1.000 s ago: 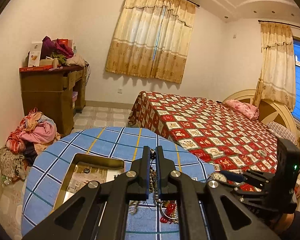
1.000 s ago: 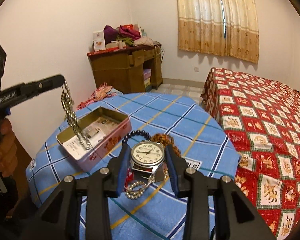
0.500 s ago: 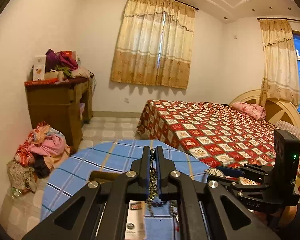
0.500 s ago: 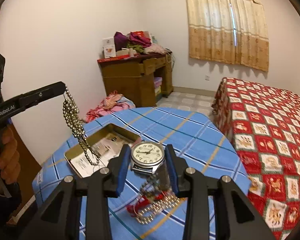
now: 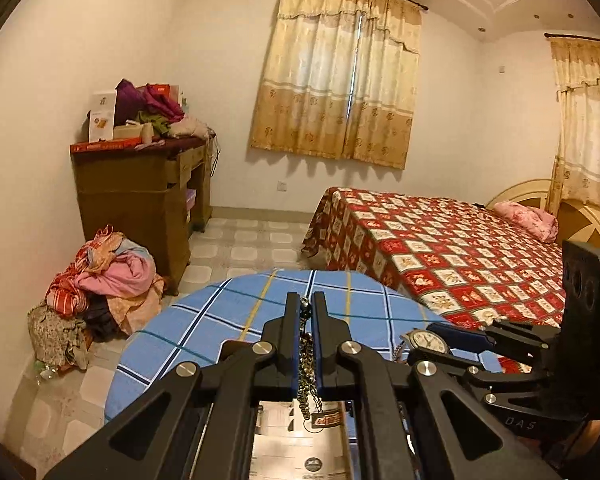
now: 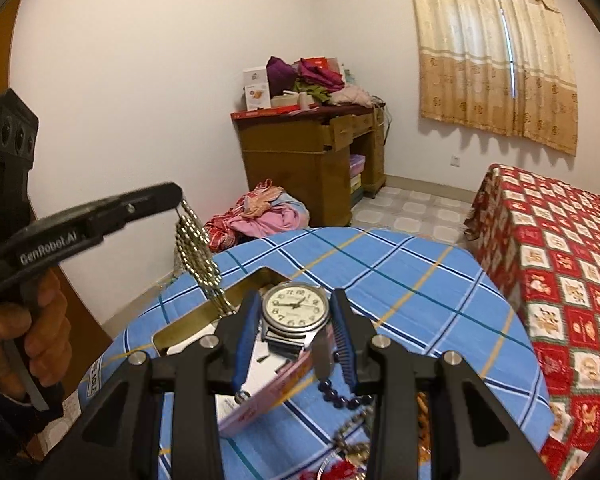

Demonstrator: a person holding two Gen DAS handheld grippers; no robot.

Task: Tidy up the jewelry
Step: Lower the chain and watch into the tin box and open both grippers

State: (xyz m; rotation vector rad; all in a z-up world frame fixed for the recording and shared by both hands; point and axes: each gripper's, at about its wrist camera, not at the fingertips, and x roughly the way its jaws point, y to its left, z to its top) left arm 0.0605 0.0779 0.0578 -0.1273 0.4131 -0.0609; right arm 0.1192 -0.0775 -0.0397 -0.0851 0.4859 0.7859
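My left gripper is shut on a silver bead chain, which hangs from its tips above the open tin box. In the left wrist view the chain runs down between the jaws over the box's paper lining. My right gripper is shut on a silver wristwatch with a white dial, held above the box's pink wall. From the left wrist view the watch shows at the right, in the right gripper.
The round table has a blue plaid cloth. Dark beads and more jewelry lie near its front edge. A bed stands to the right, a wooden desk and a clothes pile to the left.
Both grippers have drawn back and tilted up, so less of the table shows. The watch and the chain now hang over the tin box instead of beside it.
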